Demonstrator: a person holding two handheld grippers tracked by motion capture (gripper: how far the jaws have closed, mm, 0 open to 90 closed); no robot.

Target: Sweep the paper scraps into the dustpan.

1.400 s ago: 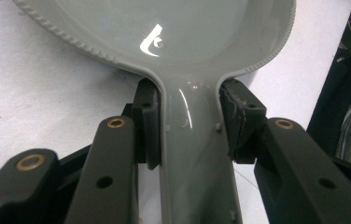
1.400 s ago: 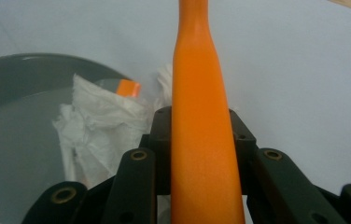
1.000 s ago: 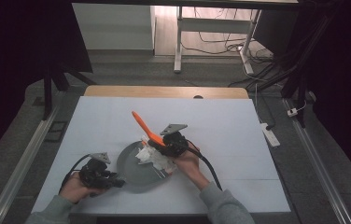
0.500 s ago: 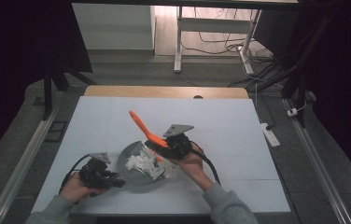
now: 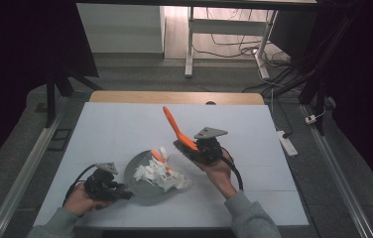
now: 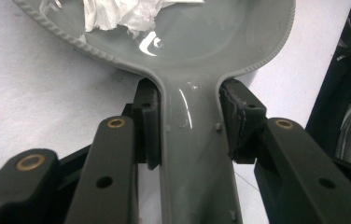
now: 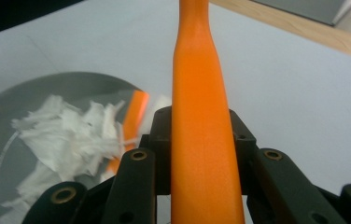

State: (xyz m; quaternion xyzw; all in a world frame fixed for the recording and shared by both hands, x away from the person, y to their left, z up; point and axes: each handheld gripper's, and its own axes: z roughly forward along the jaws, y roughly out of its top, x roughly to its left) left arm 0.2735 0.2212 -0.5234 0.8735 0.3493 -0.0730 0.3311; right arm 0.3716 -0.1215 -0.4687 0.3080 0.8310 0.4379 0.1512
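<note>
A grey pan (image 5: 144, 192) rests on the white table, with shredded white paper (image 5: 157, 173) and a small orange piece (image 5: 157, 155) lying in it. My left gripper (image 5: 122, 193) is shut on the pan's handle (image 6: 190, 158), pads pressing both of its sides (image 6: 190, 121). Part of the pan bowl (image 6: 211, 42) and paper (image 6: 117, 16) lie ahead of the jaws. My right gripper (image 5: 183, 146) hovers just right of the pan, shut on a long orange utensil (image 5: 174, 126) that points up and away. That utensil (image 7: 197, 70) runs between the right jaws (image 7: 201, 126), with the paper (image 7: 66, 130) off to the left.
The white tabletop (image 5: 115, 129) has open room behind and to the right of the pan. A wooden strip (image 5: 174, 97) runs along its far edge. A white power strip (image 5: 286, 141) lies on the floor to the right, and desk legs (image 5: 189, 44) stand beyond.
My right gripper has carried the orange utensil to the right and slightly up, off the pan's right edge. The left gripper and the pan have stayed put.
</note>
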